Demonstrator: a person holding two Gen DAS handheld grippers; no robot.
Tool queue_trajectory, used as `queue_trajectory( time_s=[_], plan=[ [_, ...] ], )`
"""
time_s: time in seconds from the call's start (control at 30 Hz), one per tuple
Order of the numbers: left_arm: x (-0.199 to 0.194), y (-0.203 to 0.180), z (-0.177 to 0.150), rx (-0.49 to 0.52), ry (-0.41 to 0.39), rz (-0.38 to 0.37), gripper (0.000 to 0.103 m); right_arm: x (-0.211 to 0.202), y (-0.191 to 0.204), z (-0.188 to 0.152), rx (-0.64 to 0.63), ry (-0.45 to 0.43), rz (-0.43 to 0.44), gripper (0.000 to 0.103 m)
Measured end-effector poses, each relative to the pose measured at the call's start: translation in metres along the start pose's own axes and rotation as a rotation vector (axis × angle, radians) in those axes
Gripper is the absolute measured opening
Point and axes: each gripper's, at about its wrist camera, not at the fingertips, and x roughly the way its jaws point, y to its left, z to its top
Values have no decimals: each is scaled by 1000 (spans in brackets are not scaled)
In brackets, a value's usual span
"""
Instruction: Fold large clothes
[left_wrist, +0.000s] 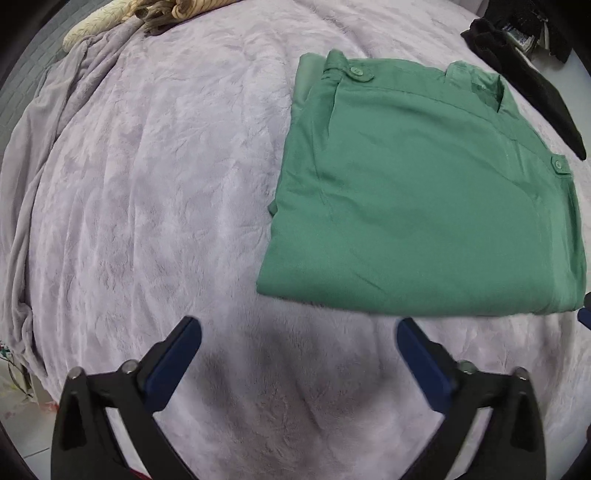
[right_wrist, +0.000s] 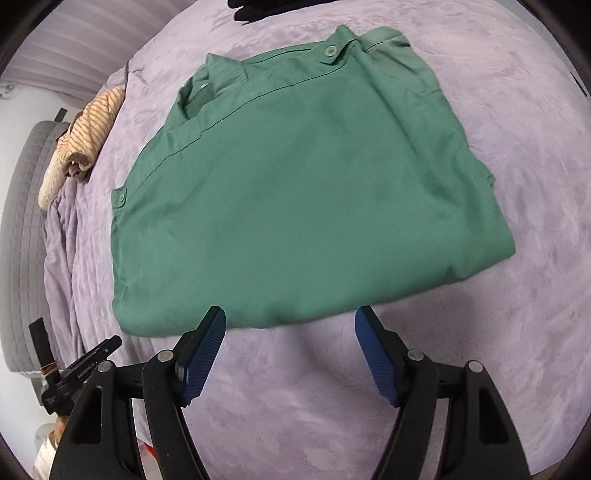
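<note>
Green garment: a folded green shirt (left_wrist: 424, 206) with buttoned shoulder tabs lies flat on the bed, collar end away from both cameras, folded edge nearest them.
Surface: a plush lilac blanket (left_wrist: 166, 192) covers the bed and lies rumpled along the left edge in the left wrist view.
Left gripper (left_wrist: 299, 332): jaws spread wide, nothing between the blue pads; it hangs above bare blanket just short of the shirt's near edge, and its shadow falls on the plush below.
Right gripper (right_wrist: 290, 323): jaws apart and empty; the left fingertip overlaps the shirt's near edge in its own view, but whether it touches the cloth cannot be told.
Other cloth: a striped beige garment (right_wrist: 92, 122) is bundled at the far left of the blanket, well apart from the shirt; a black garment (left_wrist: 535, 85) lies beyond the shirt's collar end, near the bed's edge.
Bed side: a grey quilted panel (right_wrist: 22, 240) runs along the blanket's left edge in the right wrist view.
</note>
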Motion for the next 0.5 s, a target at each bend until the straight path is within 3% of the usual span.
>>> queue_trajectory(
  time_s=[0.23, 0.3, 0.5],
  plan=[
    [-11, 7, 4, -5, -24, 18, 102, 7, 27, -14, -43, 15, 18, 84],
    [-9, 17, 9, -37, -15, 17, 102, 7, 34, -17, -53, 8, 22, 102],
    [0, 24, 10, -37, 35, 17, 102, 11, 52, -27, -78, 2, 51, 103]
  ],
)
